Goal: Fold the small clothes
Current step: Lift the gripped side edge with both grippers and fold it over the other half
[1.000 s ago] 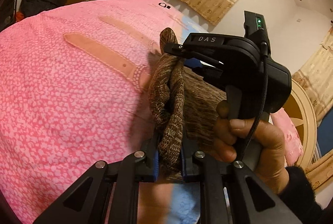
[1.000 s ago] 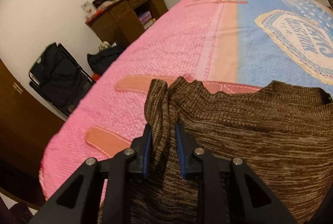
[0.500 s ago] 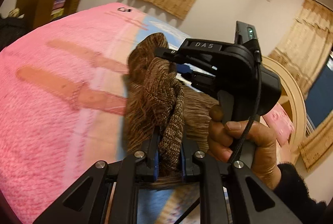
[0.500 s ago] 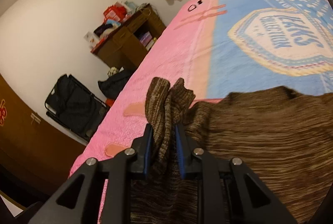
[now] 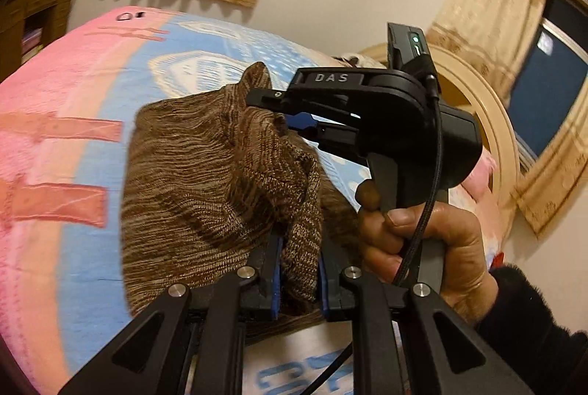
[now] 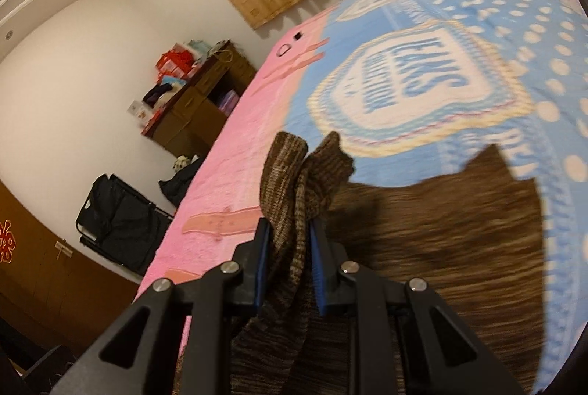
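A: Where are we with the fold?

B: Mid-fold, I'd say. The left tool (image 5: 298,270) is pinching a bunched edge of the brown knit (image 5: 205,189), which rises straight up between its blue pads. The right tool (image 6: 288,261) has another bunch of the same knit clamped between its pads.

A: So both are gripping?

B: Yes, both pressed together on cloth, neither spread. In the left view the right tool sits just ahead and to the right, held by a hand (image 5: 426,248), with its tips buried in the knit.

A: And the rest of the garment?

B: It trails off both tools. From the right tool it spreads out to the right and ahead, lying flat on the bed (image 6: 422,82) over the blue part of the blanket. From the left tool it hangs to the left as a lifted flap, off the bed.

A: What's done, then?

B: One edge has been picked up at two points and is raised above the part that lies flat. That is all I can credit; I see no finished crease.

A: What's left?

B: By my judgement, carrying the held edge over the flat part, laying it down, letting go, then any further folds. The right view is blurred, so how neatly the far edge lies I cannot tell.
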Motion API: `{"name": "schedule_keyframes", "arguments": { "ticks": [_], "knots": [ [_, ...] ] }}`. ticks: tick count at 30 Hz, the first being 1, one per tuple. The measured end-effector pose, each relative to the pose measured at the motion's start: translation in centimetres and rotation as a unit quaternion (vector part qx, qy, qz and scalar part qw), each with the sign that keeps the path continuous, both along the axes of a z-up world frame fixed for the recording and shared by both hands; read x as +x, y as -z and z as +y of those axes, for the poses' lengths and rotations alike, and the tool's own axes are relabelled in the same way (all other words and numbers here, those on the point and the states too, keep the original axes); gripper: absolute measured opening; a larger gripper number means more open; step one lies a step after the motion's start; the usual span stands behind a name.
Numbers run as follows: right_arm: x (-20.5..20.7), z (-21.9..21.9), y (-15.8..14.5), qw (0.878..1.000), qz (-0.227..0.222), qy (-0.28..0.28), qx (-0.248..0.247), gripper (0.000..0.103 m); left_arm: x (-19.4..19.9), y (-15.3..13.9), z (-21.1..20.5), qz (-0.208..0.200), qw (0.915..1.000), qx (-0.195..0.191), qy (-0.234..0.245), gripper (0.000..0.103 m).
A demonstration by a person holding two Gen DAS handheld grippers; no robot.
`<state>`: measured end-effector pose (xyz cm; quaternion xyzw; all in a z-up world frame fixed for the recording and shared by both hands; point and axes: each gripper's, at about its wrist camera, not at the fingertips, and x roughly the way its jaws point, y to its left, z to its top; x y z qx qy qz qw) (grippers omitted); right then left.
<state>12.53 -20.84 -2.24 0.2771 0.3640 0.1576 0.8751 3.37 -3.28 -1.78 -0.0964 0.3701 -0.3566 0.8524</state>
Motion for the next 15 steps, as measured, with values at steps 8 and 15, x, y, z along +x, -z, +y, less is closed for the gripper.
{"name": "schedule_keyframes", "arguments": {
  "ticks": [8,15],
  "knots": [
    [-1.3,-4.7,1.1,0.999,0.007,-0.004,-0.039,0.023,-0.5,0.5,-4.5,-0.003,0.9988,0.017,0.046,0.015],
    [-2.5,-8.2,3.0,0.999,0.013,0.008,-0.042,0.023,-1.0,1.8,-7.7,-0.002,0.9973,0.039,0.062,0.015]
  ]
}}
